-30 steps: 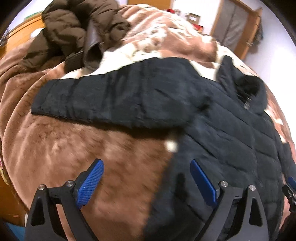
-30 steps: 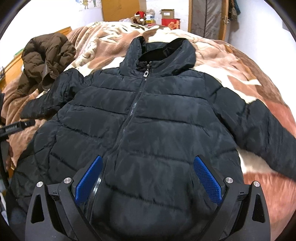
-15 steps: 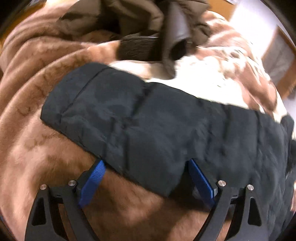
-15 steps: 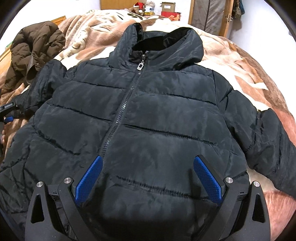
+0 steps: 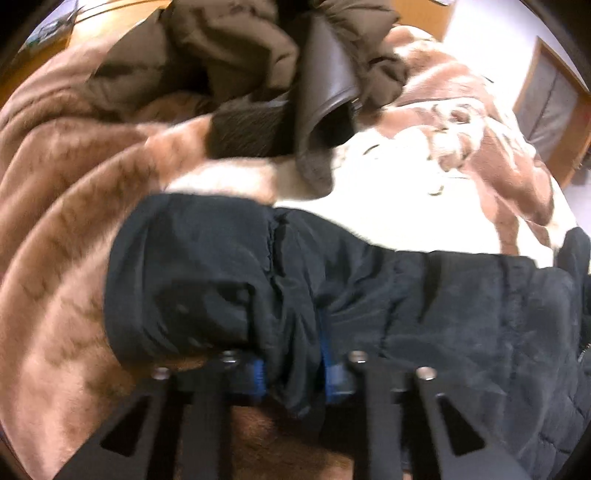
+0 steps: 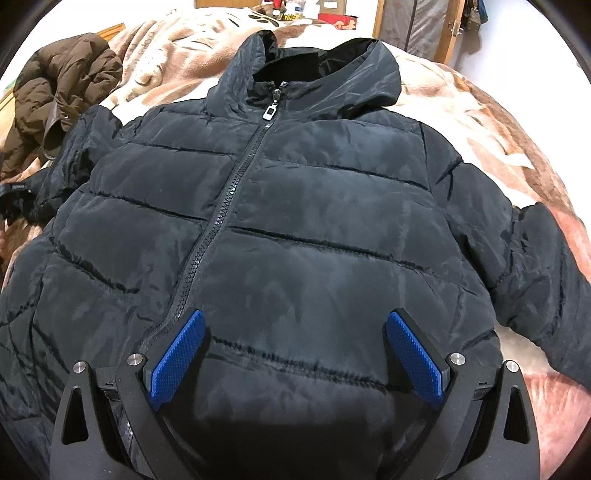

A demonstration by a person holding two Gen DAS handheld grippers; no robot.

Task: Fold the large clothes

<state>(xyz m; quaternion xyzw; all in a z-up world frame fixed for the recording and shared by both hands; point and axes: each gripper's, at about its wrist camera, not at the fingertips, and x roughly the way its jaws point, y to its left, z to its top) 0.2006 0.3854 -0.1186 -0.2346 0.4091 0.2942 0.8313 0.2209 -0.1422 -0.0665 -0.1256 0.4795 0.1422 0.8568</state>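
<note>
A black puffer jacket (image 6: 314, 221) lies face up and zipped on a brown and cream blanket (image 6: 480, 122), hood at the far end. Its left sleeve (image 5: 229, 273) stretches across the left wrist view. My left gripper (image 5: 291, 373) is shut on this sleeve near the cuff, with fabric bunched between the blue pads. My right gripper (image 6: 295, 354) is open over the jacket's lower front, just right of the zipper (image 6: 221, 218), holding nothing. The right sleeve (image 6: 546, 280) lies out to the right.
A crumpled brown jacket (image 5: 258, 62) lies on the blanket just beyond the black sleeve, and at the far left in the right wrist view (image 6: 62, 110). A wooden bed frame (image 5: 110, 14) and a wardrobe (image 6: 417, 26) stand at the back.
My left gripper moved forward onto the sleeve and closed on it near the cuff. My right gripper moved forward over the jacket front and stayed open.
</note>
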